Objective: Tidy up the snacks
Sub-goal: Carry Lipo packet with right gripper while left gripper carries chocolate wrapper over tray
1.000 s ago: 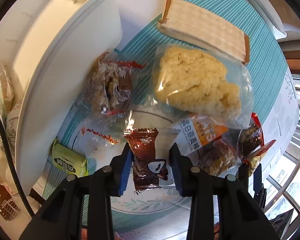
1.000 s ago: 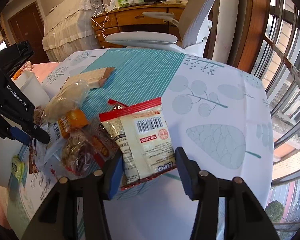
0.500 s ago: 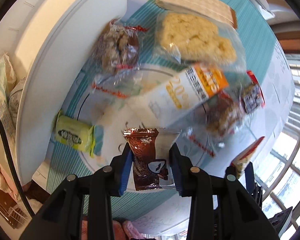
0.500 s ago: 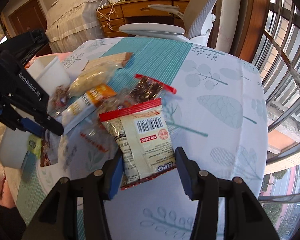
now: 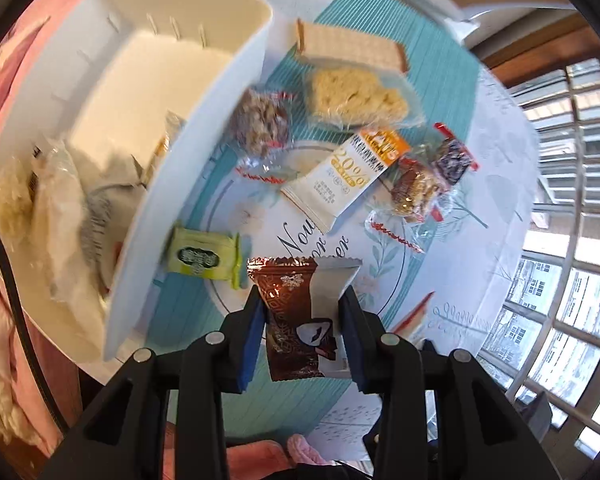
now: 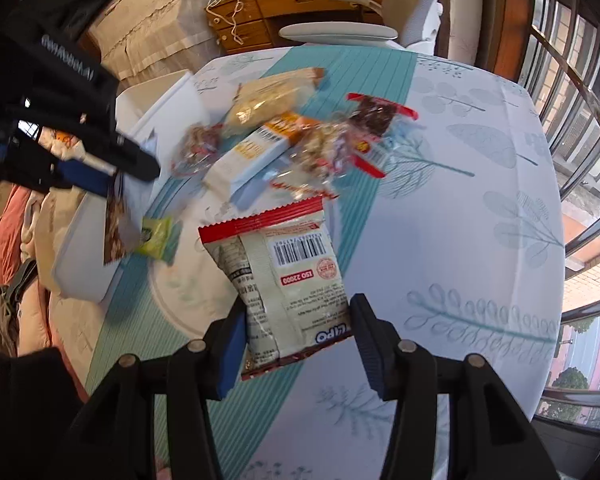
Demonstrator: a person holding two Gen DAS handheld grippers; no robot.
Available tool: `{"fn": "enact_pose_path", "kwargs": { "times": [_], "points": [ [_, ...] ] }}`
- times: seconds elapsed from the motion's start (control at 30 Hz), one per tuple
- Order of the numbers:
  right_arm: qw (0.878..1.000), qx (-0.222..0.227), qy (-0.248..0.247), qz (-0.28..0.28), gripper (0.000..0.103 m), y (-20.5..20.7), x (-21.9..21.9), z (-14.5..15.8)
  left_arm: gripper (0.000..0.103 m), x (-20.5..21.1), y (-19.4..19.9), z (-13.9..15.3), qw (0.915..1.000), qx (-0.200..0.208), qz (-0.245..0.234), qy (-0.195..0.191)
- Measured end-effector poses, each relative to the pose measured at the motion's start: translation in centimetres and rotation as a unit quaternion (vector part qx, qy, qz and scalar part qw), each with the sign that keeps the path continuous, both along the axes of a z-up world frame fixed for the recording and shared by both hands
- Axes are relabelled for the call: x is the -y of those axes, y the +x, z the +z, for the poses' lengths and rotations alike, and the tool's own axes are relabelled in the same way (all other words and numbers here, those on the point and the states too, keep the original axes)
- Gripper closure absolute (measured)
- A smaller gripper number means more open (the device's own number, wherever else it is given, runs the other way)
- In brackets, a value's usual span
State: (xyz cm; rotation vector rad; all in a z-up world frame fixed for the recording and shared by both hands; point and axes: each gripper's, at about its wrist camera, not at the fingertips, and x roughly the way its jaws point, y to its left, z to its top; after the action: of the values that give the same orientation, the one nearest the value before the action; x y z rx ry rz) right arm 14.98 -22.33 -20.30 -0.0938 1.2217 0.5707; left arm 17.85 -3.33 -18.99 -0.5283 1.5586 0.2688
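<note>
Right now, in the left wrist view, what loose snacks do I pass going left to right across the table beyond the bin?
Green candy packet → clear nut-cluster pack → white-and-orange protein bar → brown nut cluster → dark red-ended pack.

Snacks and white bin, two packets lifted off the desk

A brown foil snack packet (image 5: 296,316) is hanging upright between the left jaws, above the desk's edge; a white packet with a red top strip (image 6: 288,280) and barcode is sitting pinched in the right jaws, tilted; a green wrapped sweet (image 5: 202,256) is lying just beside the white bin (image 5: 204,128), which is already holding several pale packets; a white-and-orange bar (image 5: 348,176), a wafer pack (image 5: 352,46), a clear bag of pale crisped cake (image 5: 356,96) and three clear nut clusters are lying scattered on the desk nearby.
</note>
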Motion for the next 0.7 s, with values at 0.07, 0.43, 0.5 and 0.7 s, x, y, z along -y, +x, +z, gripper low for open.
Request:
{"fn": "enact_pose_path", "kwargs": {
  "times": [0.07, 0.43, 0.5, 0.7],
  "points": [
    [1.0, -0.008, 0.004, 0.002, 0.052, -1.0, -0.7, 0.2, 0.068, -0.5, 0.5, 0.9, 0.9998, 0.014, -0.01, 0.007],
    [1.0, -0.009, 0.021, 0.001, 0.052, -2.4, -5.1, 2.7, 0.068, -5.3, -2.2, 5.4, 0.9909, 0.121, -0.058, 0.007],
    [1.0, -0.006, 0.029, -0.009, 0.052, -2.5, -6.0, 3.4, 0.068, -6.5, -2.5, 5.9, 0.9887, 0.135, -0.065, 0.003],
    [0.998, -0.003, 0.04, -0.046, 0.052, -2.4, -9.0, 4.8, 0.068, -10.8, -3.4, 7.6, 0.9801, 0.174, -0.095, -0.005]
  ]
}}
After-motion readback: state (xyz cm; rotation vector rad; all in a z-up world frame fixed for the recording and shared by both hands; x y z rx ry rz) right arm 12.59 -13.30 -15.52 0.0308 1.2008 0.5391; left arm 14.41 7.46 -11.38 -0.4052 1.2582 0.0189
